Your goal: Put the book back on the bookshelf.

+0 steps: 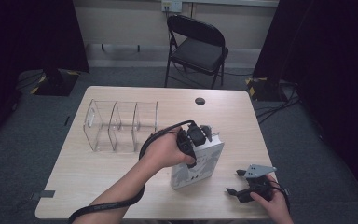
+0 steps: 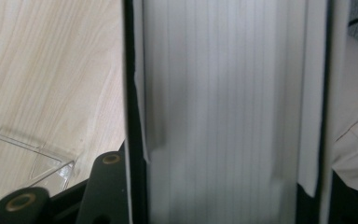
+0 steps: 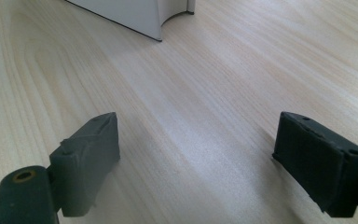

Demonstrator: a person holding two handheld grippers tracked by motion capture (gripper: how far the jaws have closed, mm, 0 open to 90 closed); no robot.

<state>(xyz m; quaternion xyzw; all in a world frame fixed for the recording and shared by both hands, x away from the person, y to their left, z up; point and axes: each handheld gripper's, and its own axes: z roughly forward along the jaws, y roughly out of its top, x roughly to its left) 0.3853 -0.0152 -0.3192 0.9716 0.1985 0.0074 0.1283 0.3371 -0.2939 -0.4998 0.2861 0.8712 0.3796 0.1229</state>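
Left tool (image 1: 204,132) clamped on book (image 1: 200,163)

Pale wood-grain table (image 1: 98,182), matt; clear glossy plastic organizer (image 1: 121,125); book (image 1: 200,165) with paper pages (smooth cover).

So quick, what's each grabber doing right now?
Left gripper: shut on the book, gripping its top edge.
Right gripper: open, holding nothing, low over the table.
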